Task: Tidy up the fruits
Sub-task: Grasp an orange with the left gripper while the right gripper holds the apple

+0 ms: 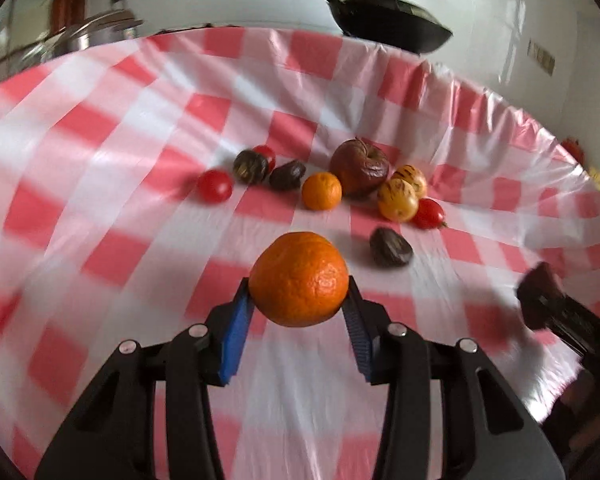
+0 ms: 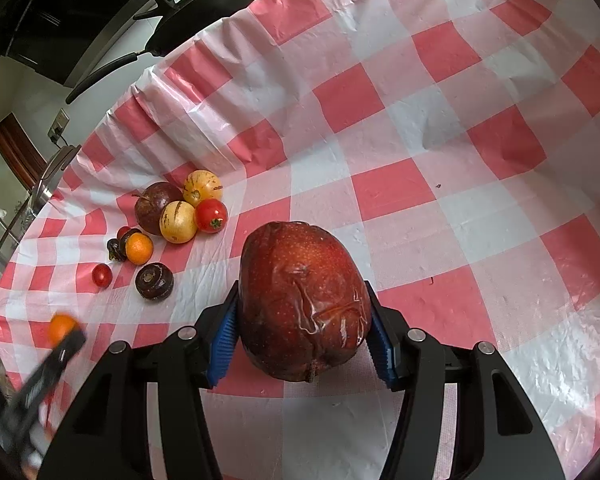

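**Over the checked cloth, a fruit in each gripper**

Between the blue pads of the left gripper [image 1: 299,306] sits a mandarin [image 1: 299,279], bright orange with a pitted, glossy peel; the pads press on both its flanks and it hangs clear above the red-and-white checked tablecloth [image 1: 112,184]. The right gripper [image 2: 305,338] is clamped on a wrinkled red apple [image 2: 302,302], dark red with pale speckles, its skin puckered into shiny folds on the near side and a stub of stem at its lower end; it too is carried above the cloth.

On the cloth beyond lies the loose cluster: a smaller mandarin [image 1: 321,191], a second shrivelled dark apple [image 1: 359,167], two yellow fruits with dark streaks [image 1: 397,199] touching one another just beside that apple, three red cherry tomatoes, one [image 1: 214,186] at the left edge of the group, and three dark, wrinkled round fruits, one [image 1: 391,247] lying apart nearer the camera. What kind these dark fruits are cannot be told.

Left wrist view is smeared by motion, so the cloth's squares and the far rim blur. At its right edge the other gripper shows only as a dark smudge with a reddish lump. A black frying pan [image 1: 396,26] beyond the table is partly cut off at the top.
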Available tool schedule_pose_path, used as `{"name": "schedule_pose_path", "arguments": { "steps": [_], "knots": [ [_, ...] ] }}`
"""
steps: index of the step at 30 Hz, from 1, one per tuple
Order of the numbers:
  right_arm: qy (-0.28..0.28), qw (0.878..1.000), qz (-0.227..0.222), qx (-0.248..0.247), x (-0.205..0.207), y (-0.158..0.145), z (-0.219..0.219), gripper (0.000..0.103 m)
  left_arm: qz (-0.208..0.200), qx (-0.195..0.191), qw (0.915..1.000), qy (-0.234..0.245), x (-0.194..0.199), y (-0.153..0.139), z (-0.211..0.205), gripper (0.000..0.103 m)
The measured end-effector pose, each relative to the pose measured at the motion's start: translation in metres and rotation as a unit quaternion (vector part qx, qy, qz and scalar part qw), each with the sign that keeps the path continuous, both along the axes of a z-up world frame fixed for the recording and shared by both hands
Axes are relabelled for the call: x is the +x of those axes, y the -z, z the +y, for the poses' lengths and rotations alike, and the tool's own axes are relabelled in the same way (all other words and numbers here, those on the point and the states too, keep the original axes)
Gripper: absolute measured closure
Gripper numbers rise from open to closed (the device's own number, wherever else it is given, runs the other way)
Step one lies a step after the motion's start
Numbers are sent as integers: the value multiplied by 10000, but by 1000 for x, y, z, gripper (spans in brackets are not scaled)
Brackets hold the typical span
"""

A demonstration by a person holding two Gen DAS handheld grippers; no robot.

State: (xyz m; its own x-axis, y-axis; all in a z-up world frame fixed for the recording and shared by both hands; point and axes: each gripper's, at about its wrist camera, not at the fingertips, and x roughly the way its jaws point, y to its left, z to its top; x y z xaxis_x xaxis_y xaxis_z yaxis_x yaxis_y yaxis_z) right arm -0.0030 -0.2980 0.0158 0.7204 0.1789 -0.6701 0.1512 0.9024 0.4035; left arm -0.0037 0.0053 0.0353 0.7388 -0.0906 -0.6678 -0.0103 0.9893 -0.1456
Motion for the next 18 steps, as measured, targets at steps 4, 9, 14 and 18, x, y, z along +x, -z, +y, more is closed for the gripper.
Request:
{"name": "schedule_pose_path", "arguments": {
  "steps": [4, 9, 14, 18],
  "knots": [
    [-1, 10000, 2, 2, 0, 0, 0, 47, 2, -137, 9998, -118, -22, 4, 0, 58],
    [96, 9999, 46, 12, 2, 2, 0, 47, -22, -99, 9998, -158, -32, 4, -1, 58],
    [215, 9997, 63, 19, 2, 2, -2, 47, -13, -45, 9998, -170, -49, 3, -1, 58],
    [260, 9996, 67, 17, 1, 2, -2, 47, -50, -7, 9998, -187, -76, -4, 3, 58]
  ]
}}
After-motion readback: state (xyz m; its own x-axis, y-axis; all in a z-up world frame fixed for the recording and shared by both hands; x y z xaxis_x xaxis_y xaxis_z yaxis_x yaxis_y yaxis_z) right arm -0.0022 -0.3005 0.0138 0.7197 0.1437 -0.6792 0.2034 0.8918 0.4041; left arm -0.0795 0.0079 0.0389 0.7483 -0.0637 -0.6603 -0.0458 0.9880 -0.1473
